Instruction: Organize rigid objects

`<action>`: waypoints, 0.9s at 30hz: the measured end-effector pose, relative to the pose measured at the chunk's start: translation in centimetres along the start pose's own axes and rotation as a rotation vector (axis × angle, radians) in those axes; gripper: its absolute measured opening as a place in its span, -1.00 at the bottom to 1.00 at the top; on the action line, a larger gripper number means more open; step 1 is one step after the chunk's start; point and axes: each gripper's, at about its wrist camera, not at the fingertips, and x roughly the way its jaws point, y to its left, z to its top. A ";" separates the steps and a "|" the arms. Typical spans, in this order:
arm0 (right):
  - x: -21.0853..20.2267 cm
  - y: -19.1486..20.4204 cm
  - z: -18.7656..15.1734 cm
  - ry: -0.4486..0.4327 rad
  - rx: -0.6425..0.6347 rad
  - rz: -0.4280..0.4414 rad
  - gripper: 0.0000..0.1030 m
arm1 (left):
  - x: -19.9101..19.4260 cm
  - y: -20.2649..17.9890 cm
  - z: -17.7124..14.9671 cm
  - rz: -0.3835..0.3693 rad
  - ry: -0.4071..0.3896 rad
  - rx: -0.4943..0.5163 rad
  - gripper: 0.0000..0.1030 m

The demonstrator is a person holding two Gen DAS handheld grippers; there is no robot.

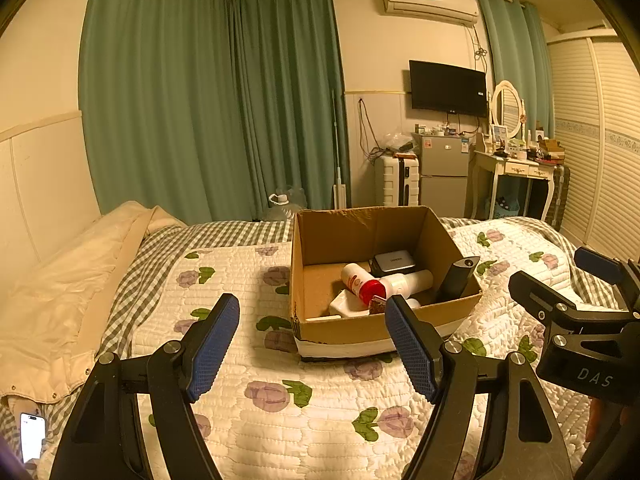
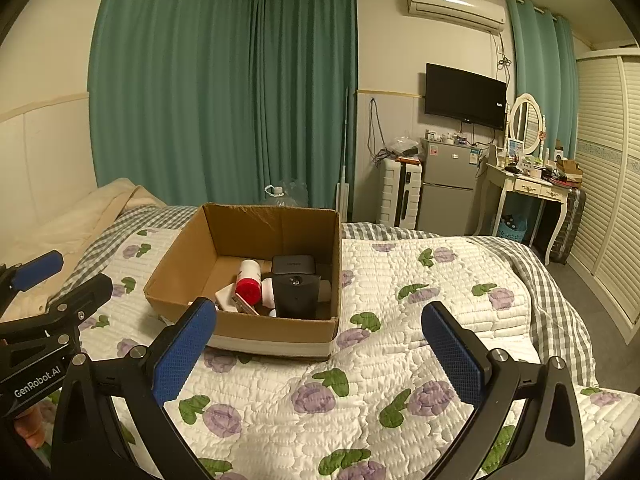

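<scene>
An open cardboard box [image 1: 320,326] stands on the quilted bed; it also shows in the right wrist view [image 2: 280,334]. Inside lie a white bottle with a red cap [image 1: 362,280] [image 2: 248,286], a tall black device [image 1: 456,278] [image 2: 296,296], a dark grey box [image 1: 394,262] [image 2: 294,264] and white items. My left gripper [image 1: 312,320] is open and empty, held above the quilt in front of the box. My right gripper [image 2: 320,324] is open and empty, in front of the box's right corner. Each gripper shows at the edge of the other's view.
The floral quilt [image 2: 400,360] covers the bed. A cream duvet [image 1: 60,288] lies at the left. A phone [image 1: 32,436] lies at the lower left. Beyond the bed stand a fridge [image 1: 444,176], a suitcase [image 1: 396,180], a dressing table [image 1: 516,168] and a wardrobe [image 1: 600,152].
</scene>
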 end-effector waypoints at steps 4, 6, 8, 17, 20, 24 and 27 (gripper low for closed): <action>0.0 0.0 0.0 0.000 0.000 0.000 1.00 | 0.0 0.0 0.0 -0.001 0.001 -0.001 0.51; 0.0 0.0 0.0 0.001 -0.001 0.001 1.00 | 0.0 0.0 0.0 -0.001 0.001 0.000 0.51; 0.0 0.0 -0.1 0.001 0.000 0.000 1.00 | 0.0 0.0 0.0 0.000 0.000 0.000 0.51; 0.2 0.3 -0.4 0.009 -0.002 -0.002 1.00 | 0.1 0.0 0.0 -0.001 0.004 0.000 0.51; 0.3 0.2 -0.5 0.012 -0.001 -0.004 1.00 | 0.1 0.0 0.0 0.000 0.003 0.001 0.51; 0.3 0.3 -0.4 0.013 -0.001 -0.006 1.00 | 0.1 0.0 -0.1 0.002 0.009 -0.003 0.51; 0.4 0.3 -0.4 0.014 -0.002 -0.006 1.00 | 0.1 0.0 -0.1 0.002 0.010 -0.004 0.51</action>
